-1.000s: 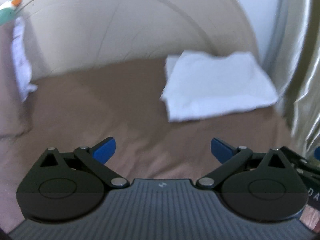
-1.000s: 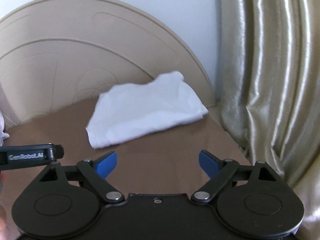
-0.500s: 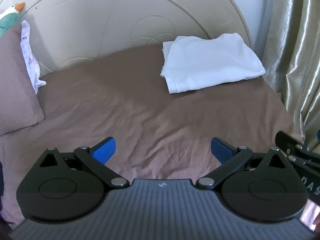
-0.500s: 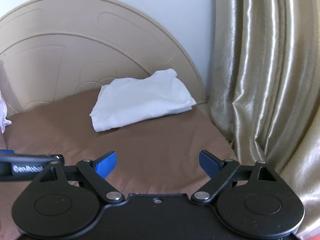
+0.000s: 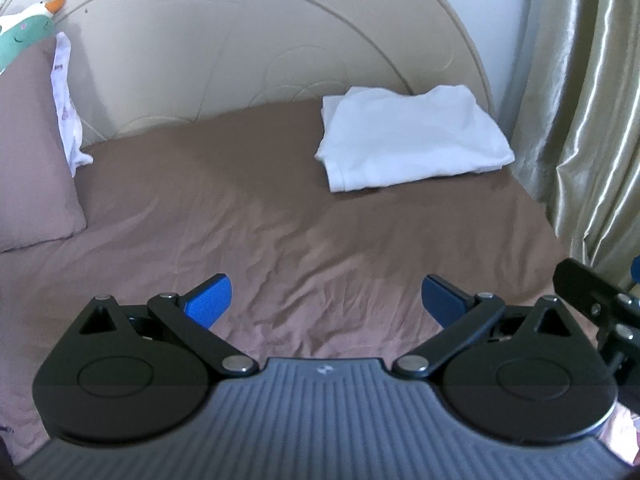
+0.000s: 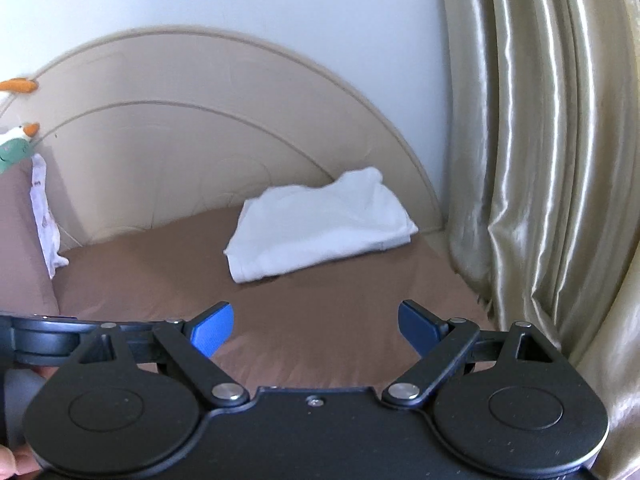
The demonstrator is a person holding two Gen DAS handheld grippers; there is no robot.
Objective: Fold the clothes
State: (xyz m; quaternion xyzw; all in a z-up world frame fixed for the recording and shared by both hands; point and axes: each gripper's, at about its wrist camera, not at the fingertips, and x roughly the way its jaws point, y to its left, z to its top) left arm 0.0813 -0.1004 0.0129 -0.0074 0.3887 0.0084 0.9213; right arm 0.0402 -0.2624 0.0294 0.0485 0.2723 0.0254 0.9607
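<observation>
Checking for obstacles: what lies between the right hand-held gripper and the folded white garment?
Only bare brown bedsheet, in the right wrist view.

A plain white folded cotton garment (image 5: 412, 136) is lying on the plain brown bedsheet (image 5: 248, 216). Beside the sheet, a glossy olive-gold satin curtain (image 6: 540, 160) is showing pale vertical streaks.

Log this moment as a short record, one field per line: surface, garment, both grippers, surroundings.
surface: bed with brown sheet
garment: white folded garment lying near the headboard, curtain side
left gripper: open, empty, apart from the garment
right gripper: open, empty, apart from the garment
surroundings: brown pillow at left, gold curtain at right
</observation>
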